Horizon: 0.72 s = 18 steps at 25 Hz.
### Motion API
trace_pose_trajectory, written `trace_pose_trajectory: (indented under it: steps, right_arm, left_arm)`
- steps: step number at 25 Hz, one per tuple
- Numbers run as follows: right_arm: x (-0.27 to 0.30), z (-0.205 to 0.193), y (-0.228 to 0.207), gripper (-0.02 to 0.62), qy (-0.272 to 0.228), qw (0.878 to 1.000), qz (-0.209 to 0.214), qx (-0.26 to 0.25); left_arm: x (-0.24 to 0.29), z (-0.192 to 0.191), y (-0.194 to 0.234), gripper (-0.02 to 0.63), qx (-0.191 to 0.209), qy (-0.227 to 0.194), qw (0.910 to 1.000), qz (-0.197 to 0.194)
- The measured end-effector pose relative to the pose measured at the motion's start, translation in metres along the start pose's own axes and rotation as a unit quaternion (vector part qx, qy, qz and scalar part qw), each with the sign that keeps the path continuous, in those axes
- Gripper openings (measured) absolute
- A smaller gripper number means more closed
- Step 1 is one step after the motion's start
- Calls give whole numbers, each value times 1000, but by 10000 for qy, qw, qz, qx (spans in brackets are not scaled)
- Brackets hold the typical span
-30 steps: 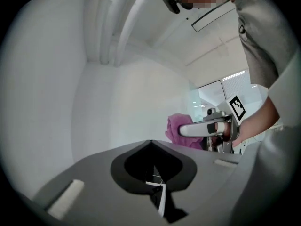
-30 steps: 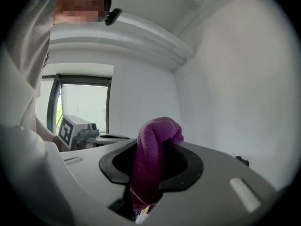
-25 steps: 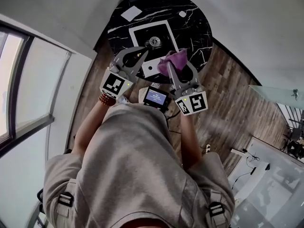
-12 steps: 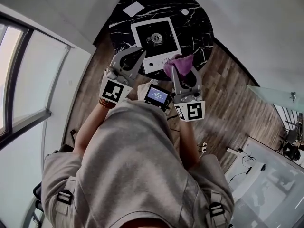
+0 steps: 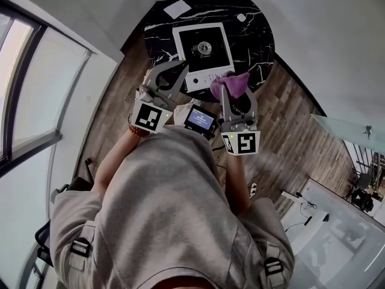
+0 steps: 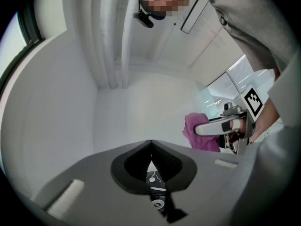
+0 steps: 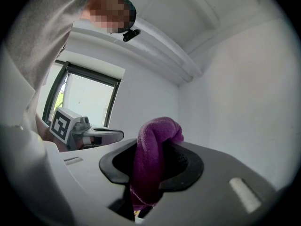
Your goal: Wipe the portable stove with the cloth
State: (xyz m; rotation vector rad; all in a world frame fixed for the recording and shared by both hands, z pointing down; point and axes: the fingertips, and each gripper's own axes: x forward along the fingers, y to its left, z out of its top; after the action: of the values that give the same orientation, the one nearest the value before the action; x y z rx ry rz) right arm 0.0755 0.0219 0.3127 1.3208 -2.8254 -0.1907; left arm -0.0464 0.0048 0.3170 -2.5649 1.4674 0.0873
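The portable stove [image 5: 203,48], white with a black top and a round burner, sits on a round black marble table [image 5: 252,41]. The purple cloth [image 5: 231,84] hangs bunched over the table's near edge, just beside the stove's front right corner. My right gripper [image 5: 232,90] is shut on the cloth [image 7: 151,161], which fills its jaws [image 7: 150,171]. At the stove's front left corner my left gripper [image 5: 180,74] is shut with nothing in it. In the left gripper view its jaws [image 6: 150,160] meet, and the cloth [image 6: 198,134] shows off to the right.
A white card [image 5: 177,8] and a small white object [image 5: 242,17] lie on the table's far side. A small device with a blue screen [image 5: 200,120] hangs at the person's chest. A window [image 5: 24,101] and white walls stand at the left, over wooden floor [image 5: 289,137].
Both grippers have drawn back from the stove toward the person. The cloth has moved off the stove's front corner to the table's near edge, still held.
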Motion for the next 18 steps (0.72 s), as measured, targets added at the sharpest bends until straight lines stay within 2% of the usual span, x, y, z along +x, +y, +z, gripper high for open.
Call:
trace_pose_trajectory:
  steps: [5,12,18]
  right_arm:
    - [6,-1,3,146,50,10000,19,-16]
    - [9,-1,8,146,118,9999,74,-42]
    - [15,-1,12,146,142,9998,118,-17]
  left_arm:
    - [0,11,4,2,340,-301,9990,-25]
    - [-2,12,5,2,170,-373,9991,44]
    - [-4,13,6,2,189,-407,9990,49]
